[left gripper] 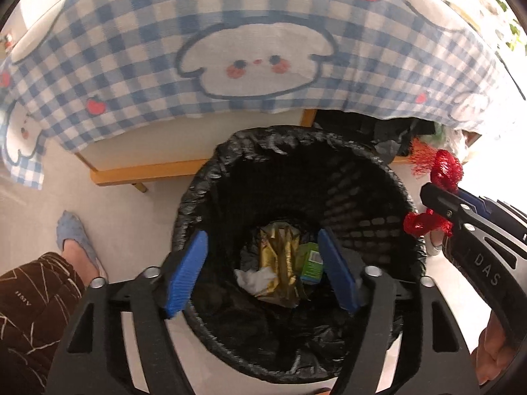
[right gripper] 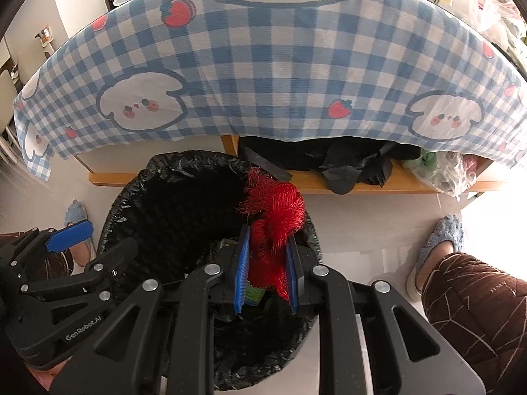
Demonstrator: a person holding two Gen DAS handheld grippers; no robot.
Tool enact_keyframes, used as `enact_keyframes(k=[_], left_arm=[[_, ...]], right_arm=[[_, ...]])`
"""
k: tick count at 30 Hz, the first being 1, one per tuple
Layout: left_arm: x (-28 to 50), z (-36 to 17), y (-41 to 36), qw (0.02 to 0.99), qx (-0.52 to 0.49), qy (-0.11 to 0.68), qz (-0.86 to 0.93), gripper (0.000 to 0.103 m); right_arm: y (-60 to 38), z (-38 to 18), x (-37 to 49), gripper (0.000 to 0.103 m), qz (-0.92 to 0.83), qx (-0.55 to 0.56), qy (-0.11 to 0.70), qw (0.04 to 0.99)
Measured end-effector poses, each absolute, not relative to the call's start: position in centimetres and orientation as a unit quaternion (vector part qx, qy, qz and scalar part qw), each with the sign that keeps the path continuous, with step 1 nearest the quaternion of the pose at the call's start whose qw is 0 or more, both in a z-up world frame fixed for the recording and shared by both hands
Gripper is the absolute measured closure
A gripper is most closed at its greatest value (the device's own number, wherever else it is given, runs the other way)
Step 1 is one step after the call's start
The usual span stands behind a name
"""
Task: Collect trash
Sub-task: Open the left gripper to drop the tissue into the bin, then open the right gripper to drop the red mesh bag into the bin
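Right hand-held gripper [right gripper: 265, 275] clamps red netting [right gripper: 275, 227] over bin [right gripper: 131, 191].

Reads "DAS" in white capitals along the black arm of the right gripper [left gripper: 441, 197], seen off to the right of the left gripper's own fingers. Reads "GenRobot.AI" in pale letters on the black body of the left gripper [right gripper: 84, 245], low and to the left of the right gripper's fingers. Shows small pale lettering, roughly "HMY", on the brown quilted trousers [right gripper: 477, 312] to the right, too blurred to confirm. Shows print on the green carton [left gripper: 311, 260] between the left fingers, illegible
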State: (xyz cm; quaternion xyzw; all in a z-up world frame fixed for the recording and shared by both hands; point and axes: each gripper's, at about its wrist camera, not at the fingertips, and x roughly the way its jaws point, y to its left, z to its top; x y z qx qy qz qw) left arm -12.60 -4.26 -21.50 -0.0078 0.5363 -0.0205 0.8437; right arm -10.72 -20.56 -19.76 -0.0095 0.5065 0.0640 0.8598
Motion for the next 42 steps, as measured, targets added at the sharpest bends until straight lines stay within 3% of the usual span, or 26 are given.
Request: enact_keyframes(k=[4,10,22,37,42], left_arm=[[-12.8,-21.3,-2.7,0.846,-0.015,0.532,-0.008,0.015],[-13.3,-20.7,-0.5,0.857,-0.027,0.515,0.011,0.007],[-13.9,-19.9,2.2,0.863,-0.042,0.503,0.035,0.006],[-13.6,-19.5,1.5,0.858,-0.032,0.512,0.034,0.006],[-13.4,-18.8,1.2,0.858,-0.025,0.513,0.027,0.006]], right_arm=[[-19.7,-20.0,-10.5,0.085,0.069,-0.007,0.511,0.857],[-18.1,-20.3,-10.2,0.084,0.078,-0.007,0.515,0.854],[-15.4,-21.0,-10.0,0.080,0.103,-0.024,0.519,0.848],[-16.5,-20.1,-10.3,0.046,0.092,-0.014,0.510,0.855],[-17.0,-19.1,-10.5,0.029,0.082,-0.013,0.502,0.861]])
